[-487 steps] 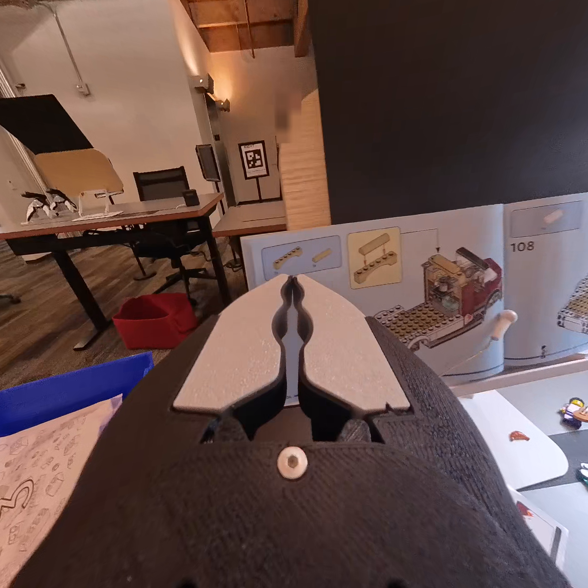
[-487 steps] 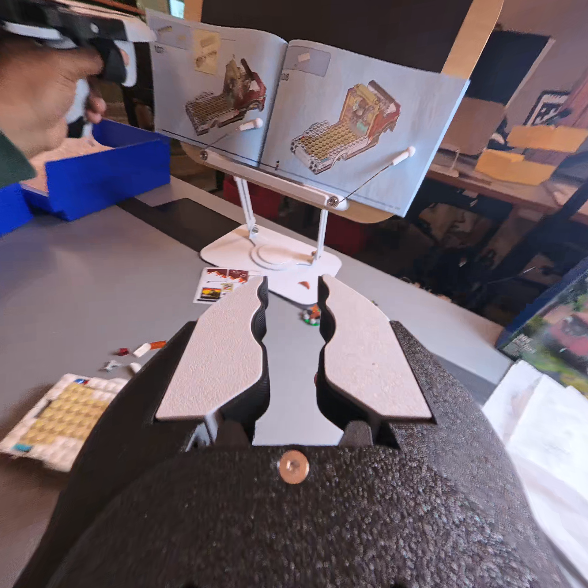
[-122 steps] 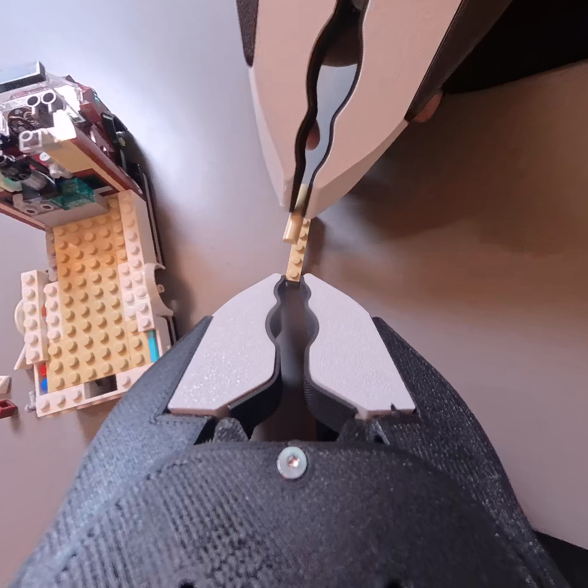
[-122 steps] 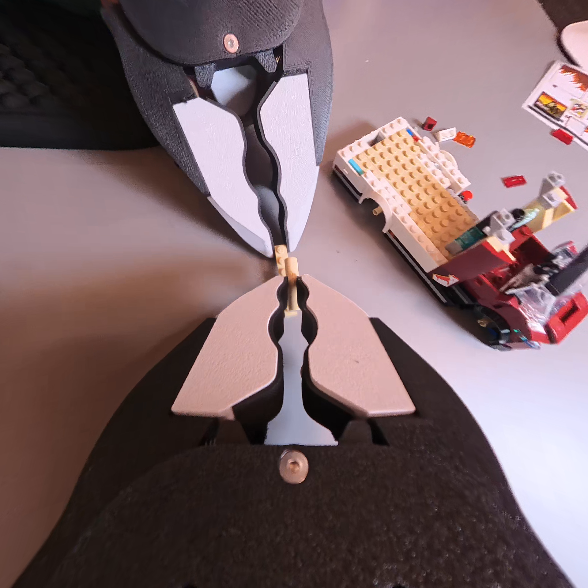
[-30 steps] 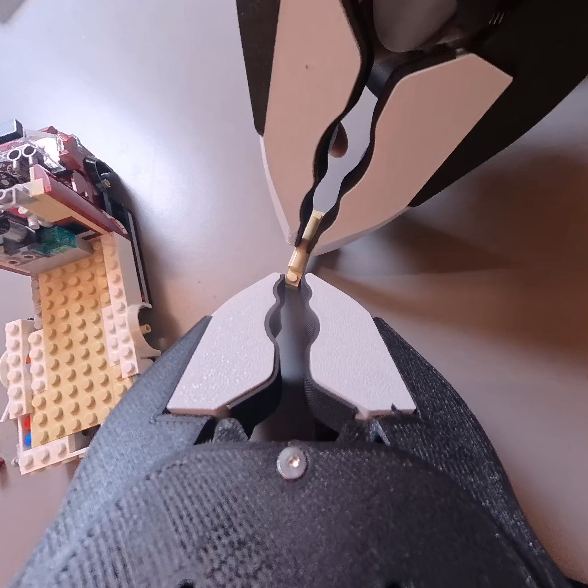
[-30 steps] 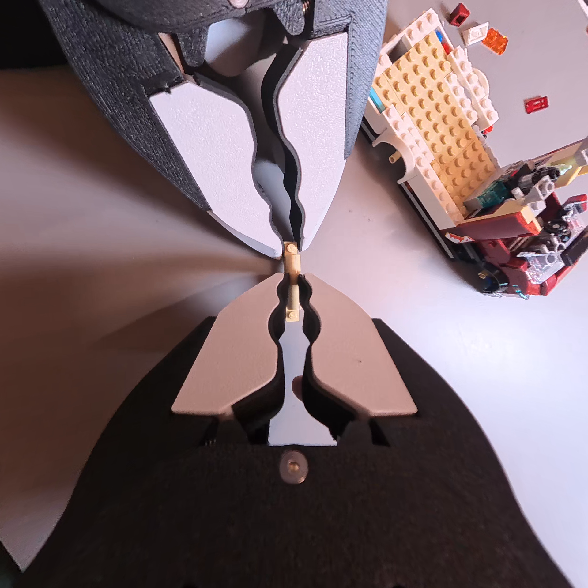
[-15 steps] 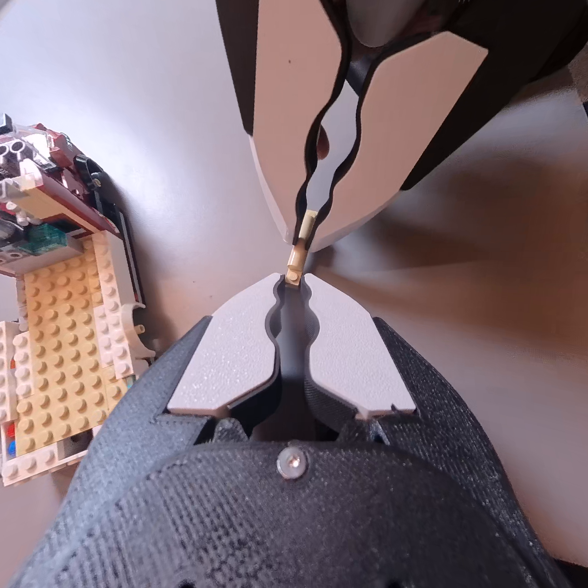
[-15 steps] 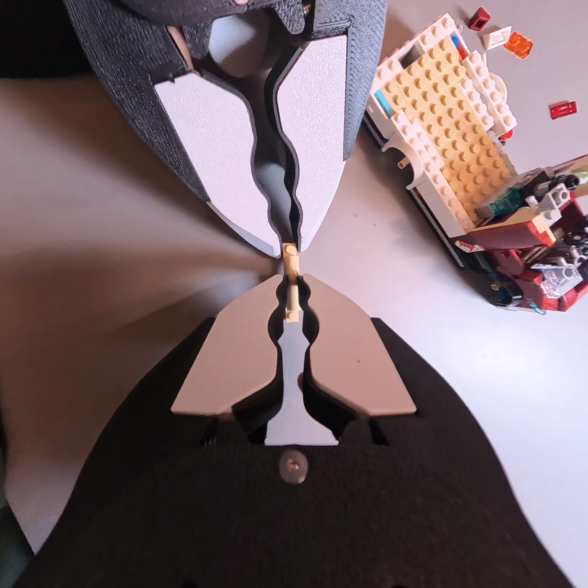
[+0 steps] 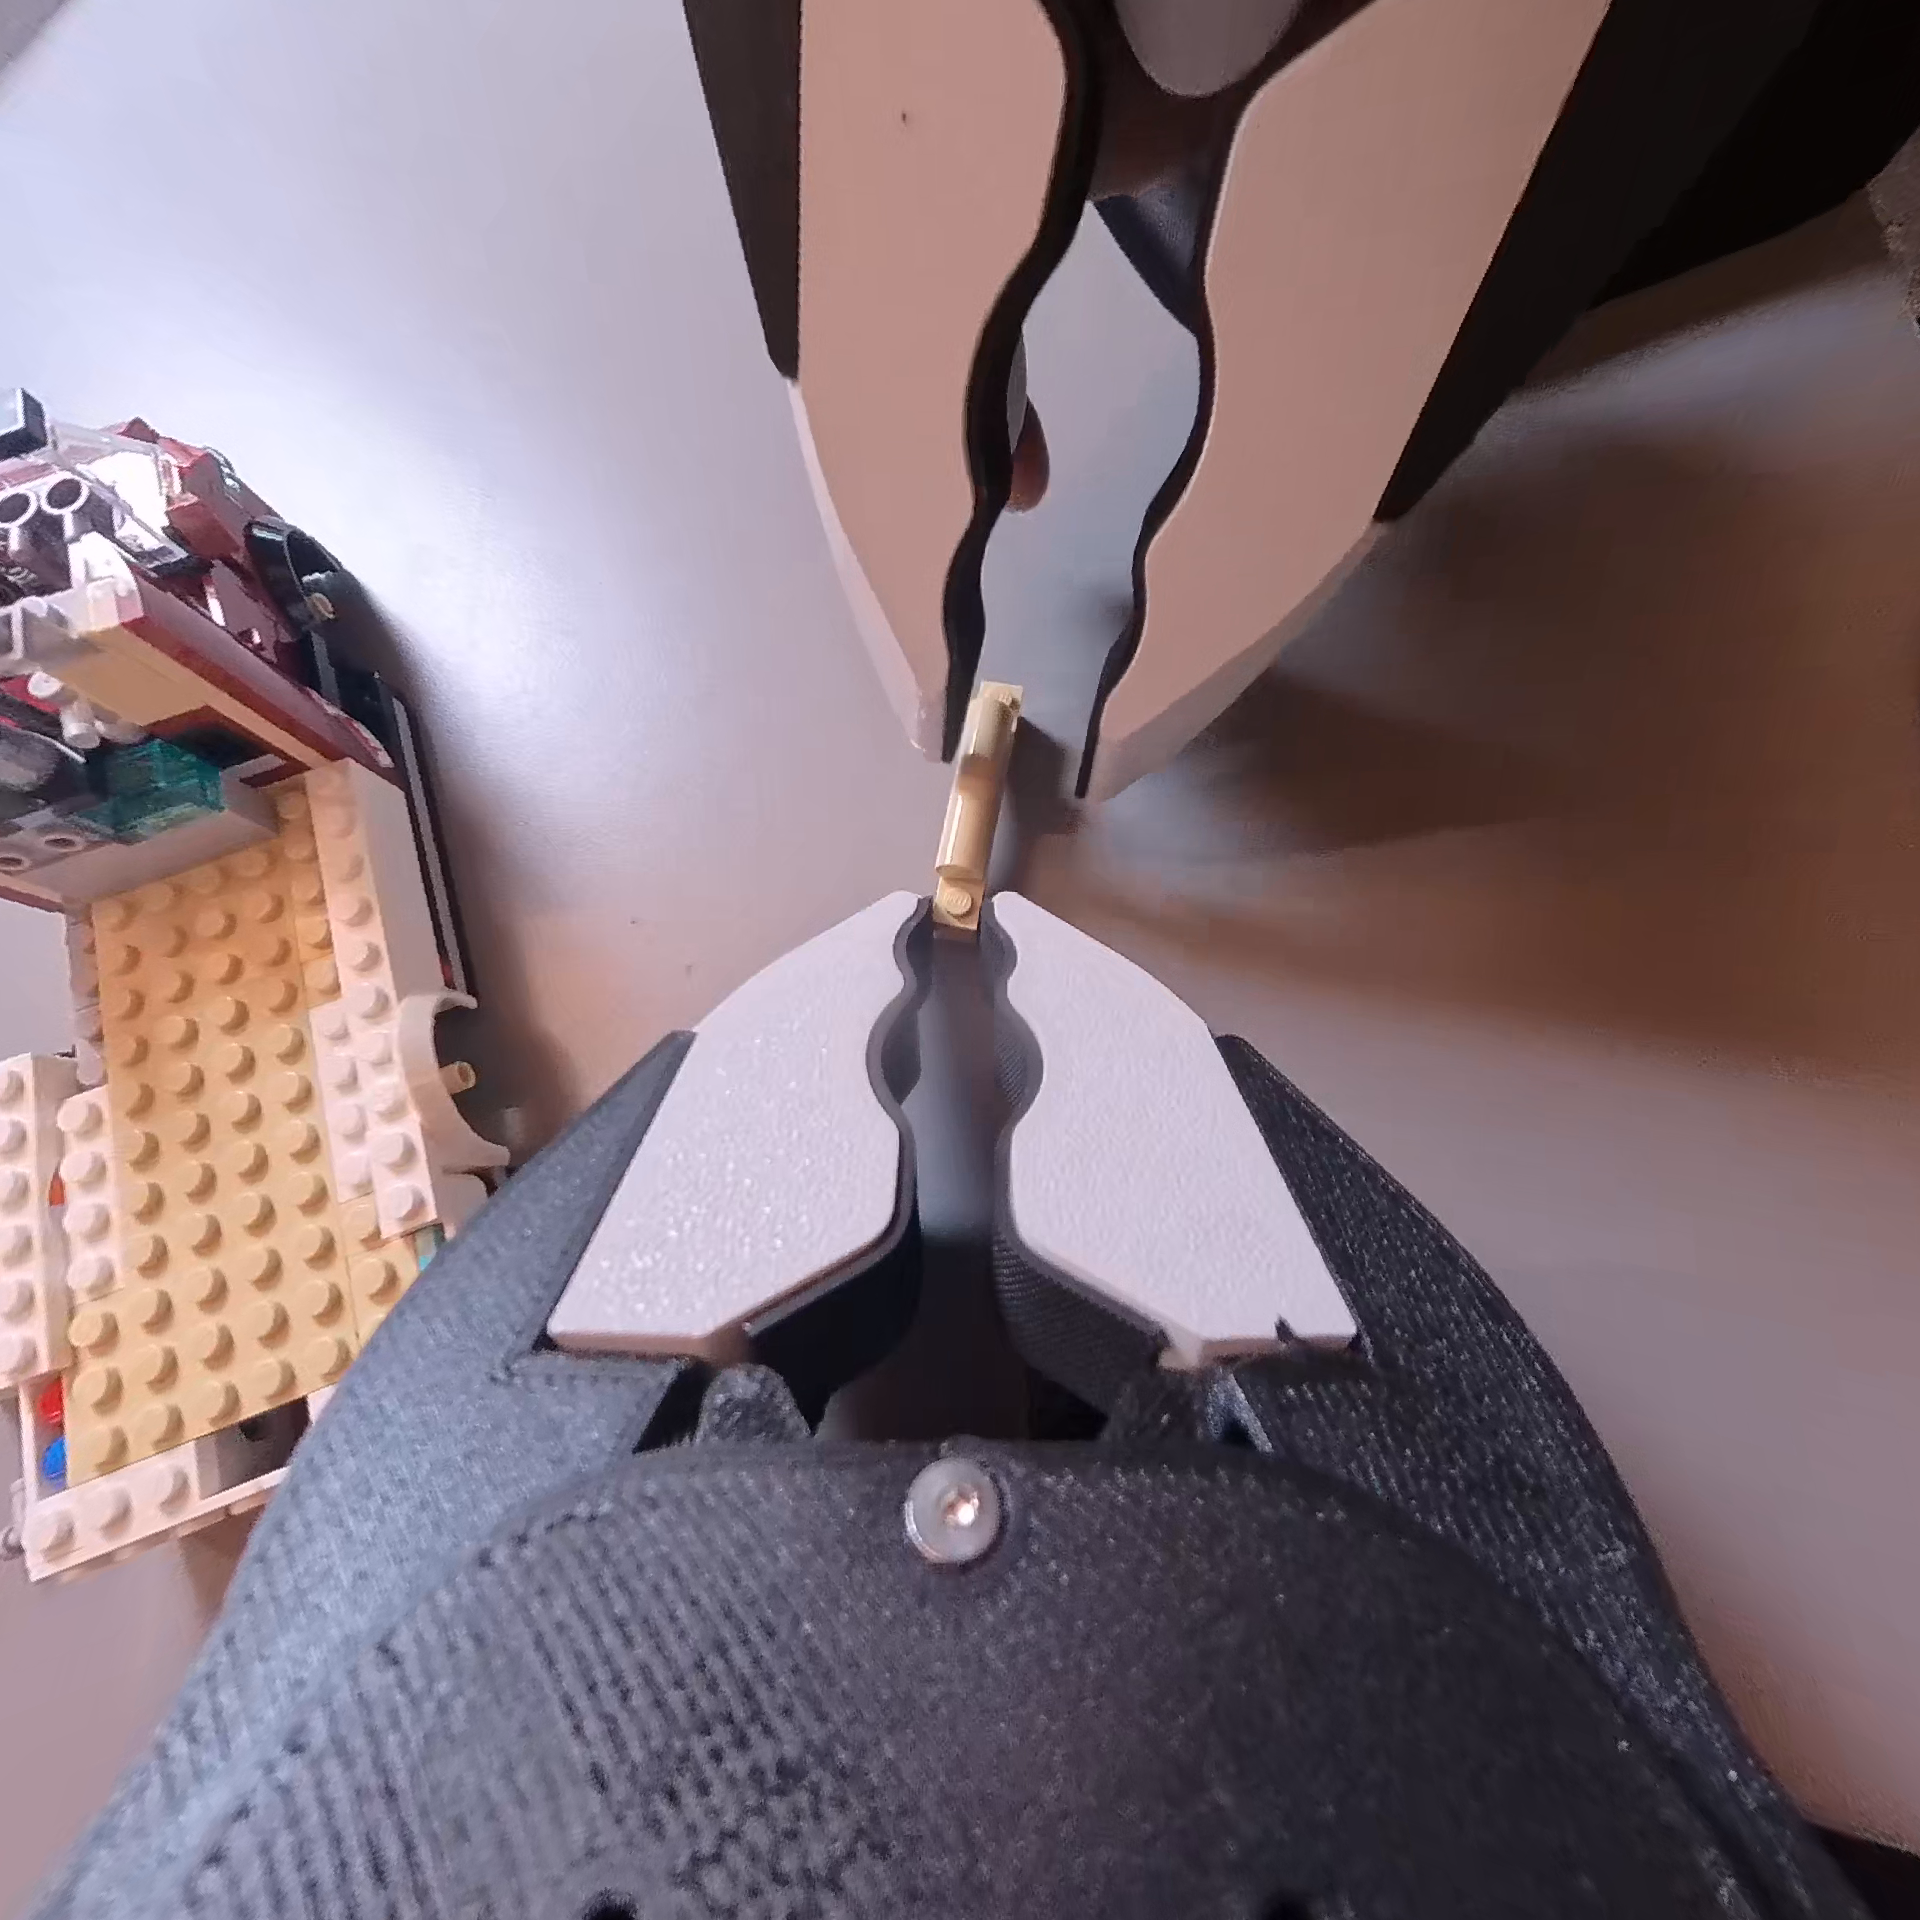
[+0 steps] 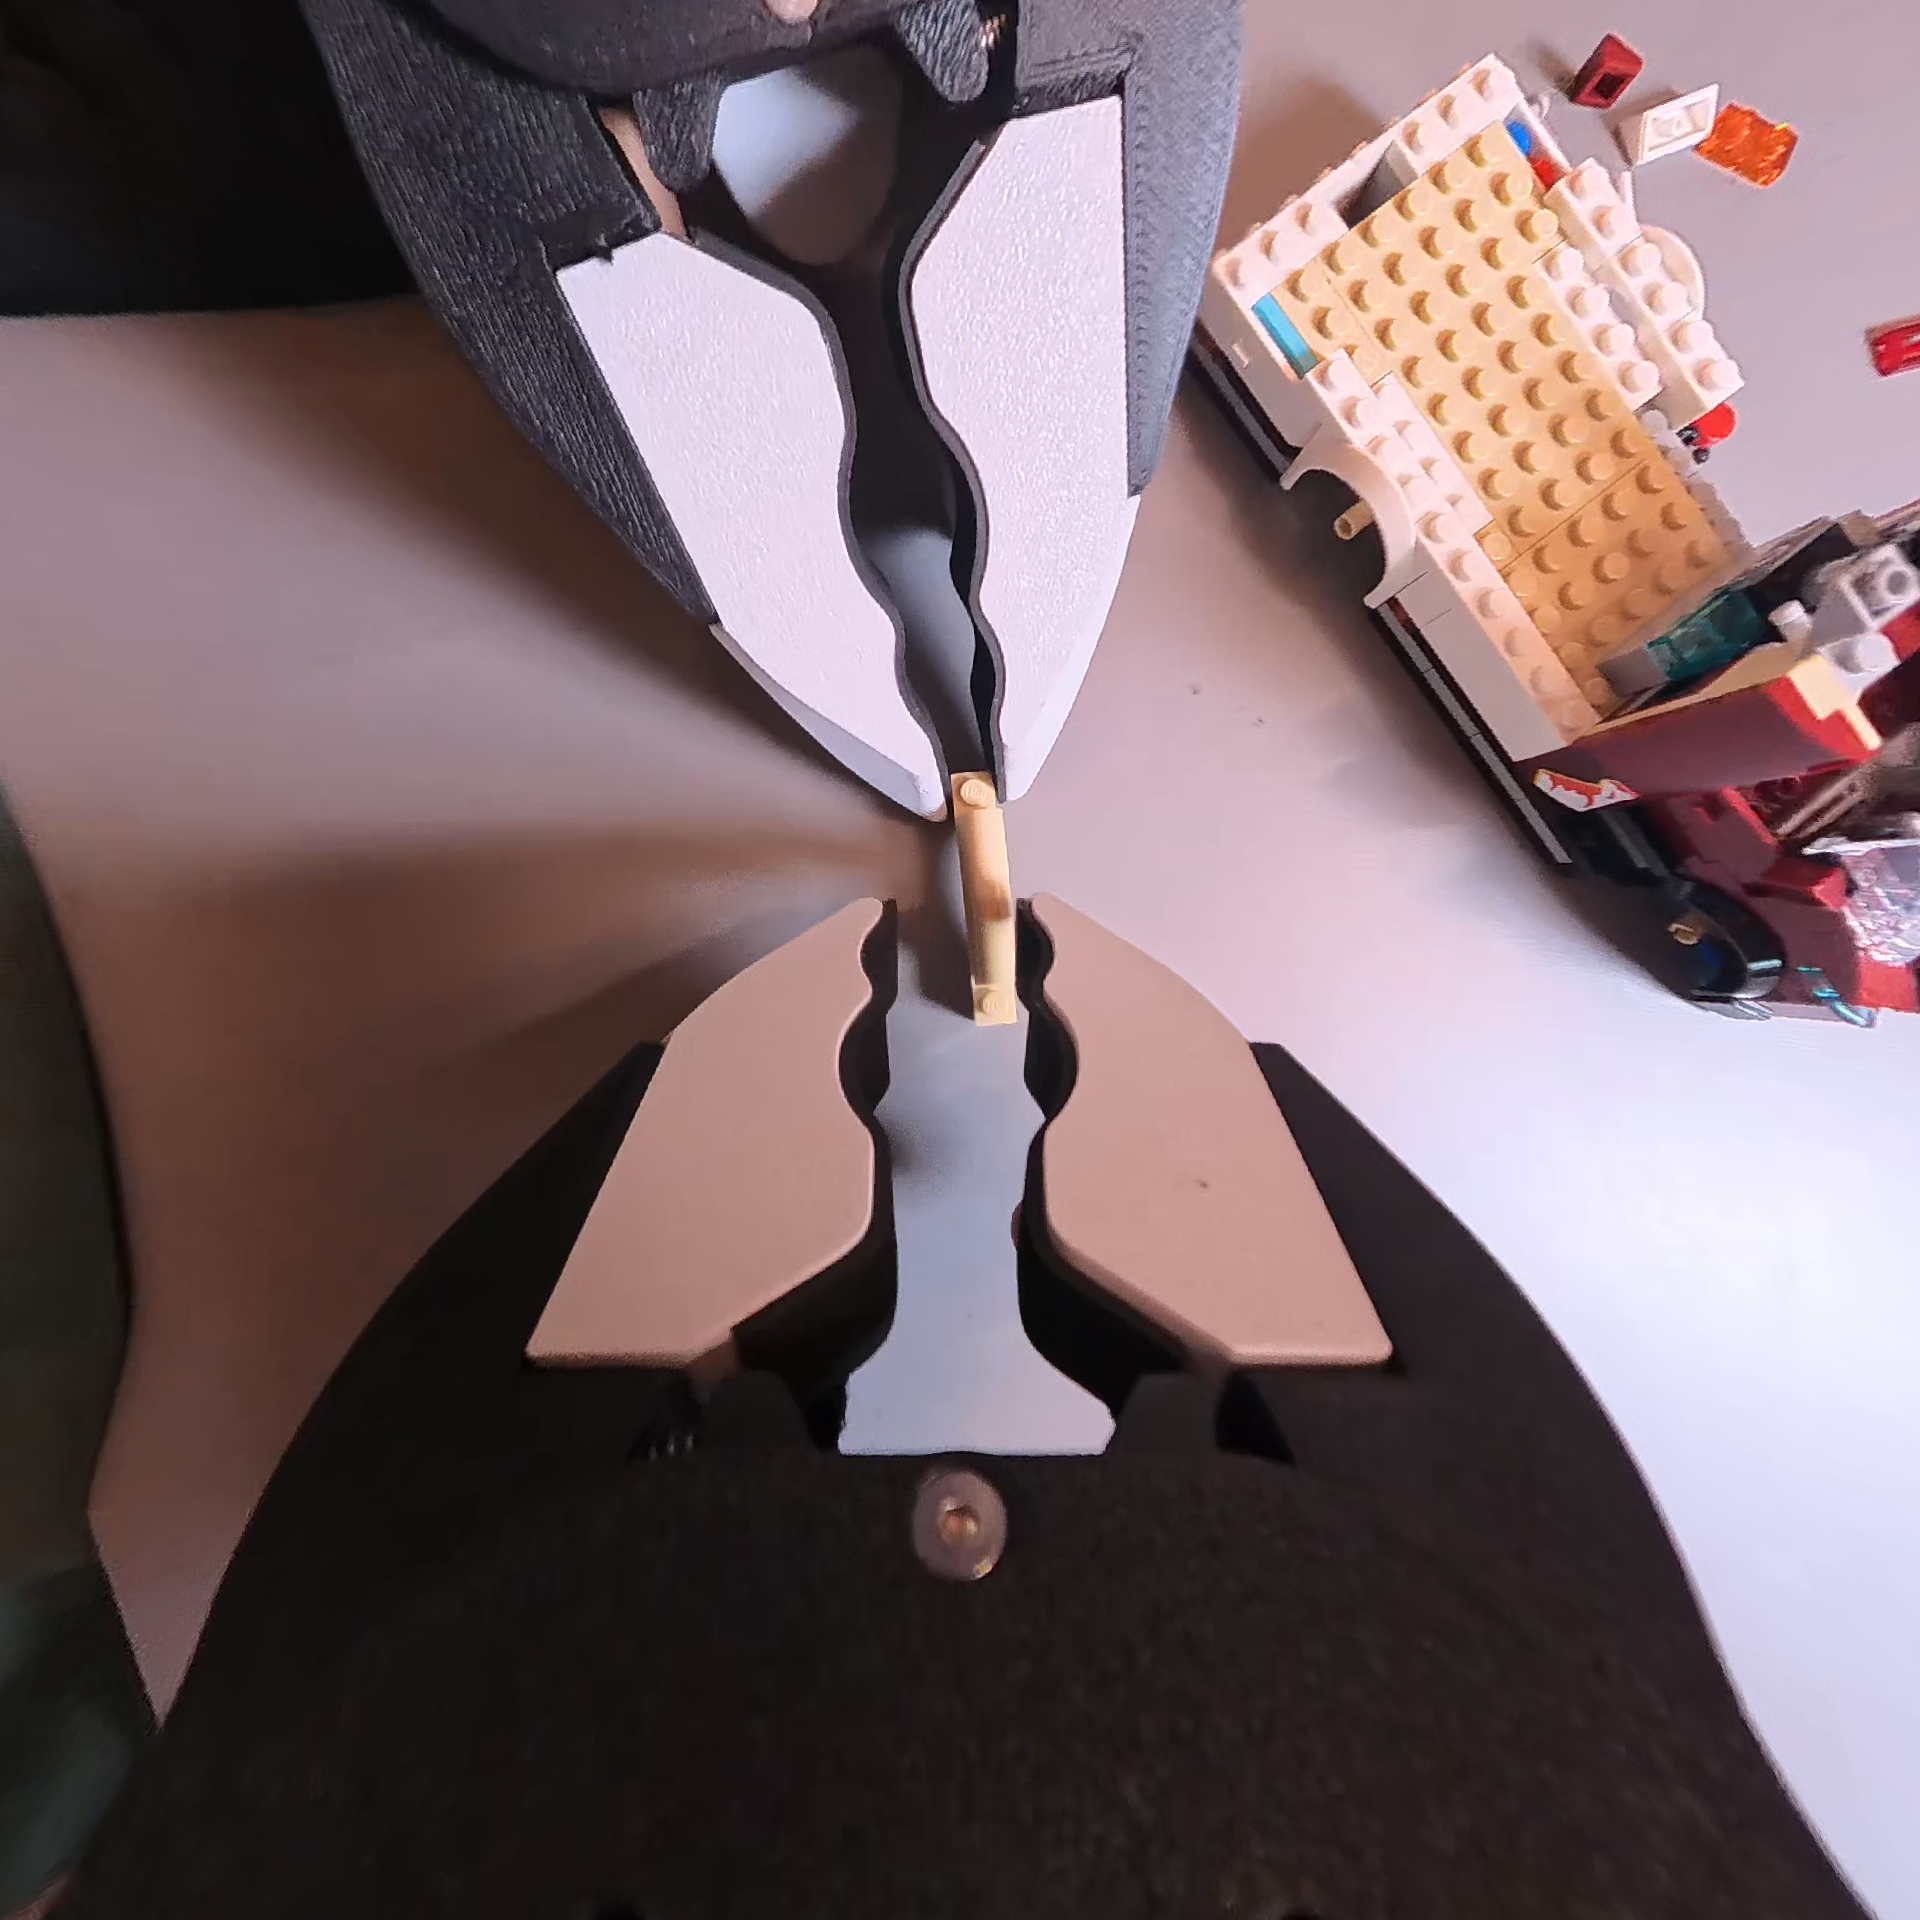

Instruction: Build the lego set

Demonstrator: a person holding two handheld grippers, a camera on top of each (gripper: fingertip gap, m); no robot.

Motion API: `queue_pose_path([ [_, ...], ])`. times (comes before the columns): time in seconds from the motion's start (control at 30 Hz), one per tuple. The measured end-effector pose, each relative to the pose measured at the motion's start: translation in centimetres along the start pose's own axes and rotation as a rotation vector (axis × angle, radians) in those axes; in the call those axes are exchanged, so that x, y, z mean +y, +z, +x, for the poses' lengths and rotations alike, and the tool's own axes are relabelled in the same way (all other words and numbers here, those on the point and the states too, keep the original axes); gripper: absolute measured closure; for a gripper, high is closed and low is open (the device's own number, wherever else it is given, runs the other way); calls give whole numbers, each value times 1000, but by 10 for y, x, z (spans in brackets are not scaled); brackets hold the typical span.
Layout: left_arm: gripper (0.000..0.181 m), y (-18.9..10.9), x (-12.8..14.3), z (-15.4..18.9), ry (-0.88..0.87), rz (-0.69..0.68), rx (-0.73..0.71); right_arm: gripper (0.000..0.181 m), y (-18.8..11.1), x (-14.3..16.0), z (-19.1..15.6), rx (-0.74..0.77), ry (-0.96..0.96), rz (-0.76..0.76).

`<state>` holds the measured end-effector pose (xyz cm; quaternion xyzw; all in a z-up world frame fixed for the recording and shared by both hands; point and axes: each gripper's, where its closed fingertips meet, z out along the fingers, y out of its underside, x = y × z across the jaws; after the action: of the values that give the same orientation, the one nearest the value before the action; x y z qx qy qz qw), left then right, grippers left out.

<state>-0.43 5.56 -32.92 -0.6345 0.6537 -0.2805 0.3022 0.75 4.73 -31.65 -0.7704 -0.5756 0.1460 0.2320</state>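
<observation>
My left gripper (image 9: 956, 912) is shut on one end of a thin tan lego piece (image 9: 971, 800) and holds it above the grey table (image 9: 520, 312). My right gripper (image 10: 956, 914) faces it tip to tip with its jaws open. The free end of the tan piece (image 10: 987, 925) lies between the right gripper's jaws, close against one finger (image 10: 1143, 1143). The right gripper also shows in the left wrist view (image 9: 1013, 748), and the left gripper in the right wrist view (image 10: 971, 795). The half-built lego truck (image 9: 208, 1143) (image 10: 1507, 416), with a tan studded bed and dark red cab, lies on the table beside them.
Small loose pieces lie beyond the truck: a dark red one (image 10: 1605, 68), a white one (image 10: 1673, 125), an orange one (image 10: 1751, 145) and a red one (image 10: 1896, 348). A dark shape borders the table at the left (image 10: 62, 1351). My two grippers' fingertips are within a few centimetres of each other.
My right gripper has opened and let go of the tan piece. My left gripper still holds it. Both views have shifted slightly toward the truck.
</observation>
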Motion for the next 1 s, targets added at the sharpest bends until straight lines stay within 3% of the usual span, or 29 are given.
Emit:
queue_pose_path([
  [0.4, 173, 0, 0, 0, -4, 1, 9, 177, 7, -9, 5, -103, 57, 4],
  [1.0, 173, 0, 0, 0, -23, 0, -6, 175, 10, -6, 5, 62, -135, -72],
])
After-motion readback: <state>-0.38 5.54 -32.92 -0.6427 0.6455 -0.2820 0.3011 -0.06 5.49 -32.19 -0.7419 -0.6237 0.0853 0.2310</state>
